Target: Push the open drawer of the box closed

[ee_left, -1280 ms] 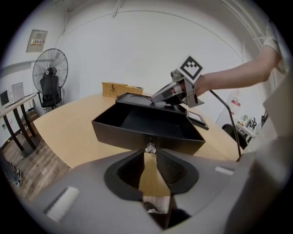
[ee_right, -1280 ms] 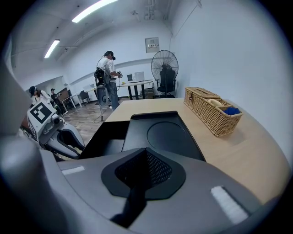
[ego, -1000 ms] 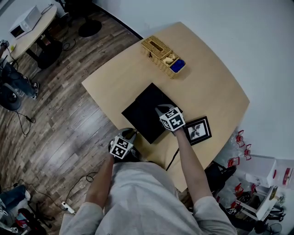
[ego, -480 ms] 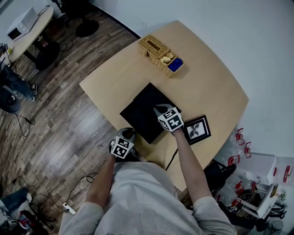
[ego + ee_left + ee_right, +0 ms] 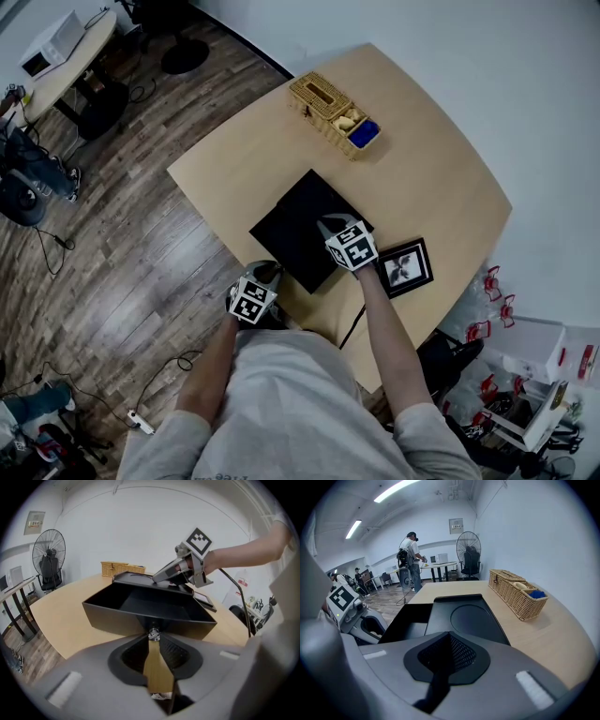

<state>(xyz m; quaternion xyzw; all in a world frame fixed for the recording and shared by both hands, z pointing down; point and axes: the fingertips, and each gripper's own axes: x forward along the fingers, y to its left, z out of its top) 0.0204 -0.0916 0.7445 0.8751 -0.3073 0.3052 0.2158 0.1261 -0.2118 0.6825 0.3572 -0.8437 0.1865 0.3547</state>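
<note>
**Black box**: lies on the tan table, close to the edge nearest you. Its flat top has a round recess.

**Drawer**: stands open, drawn out of the box toward your left side, with its dark inside showing. A small shiny knob sits at the middle of its front wall.

**Left gripper**: is level with the drawer front, on the side of the drawer away from the box. Your jaws are closed together, and their tips meet right at the knob. Whether they pinch the knob or only butt against it cannot be told.

**Right gripper**: is above the box top. Its jaws are clenched on themselves with nothing between them. From your left gripper's camera, the tips appear to rest on the box's top.

**Picture frame**: is black and lies flat on the table, just beside the box under your right forearm. It holds a dark print on a white mount.

**Wicker basket**: is on the table well beyond the box, near the far edge. A blue thing and a pale thing lie in its open end.

**Standing fan**: is on the floor past the table, beyond the basket.

**Person**: stands at a desk in the background, far from the box
</note>
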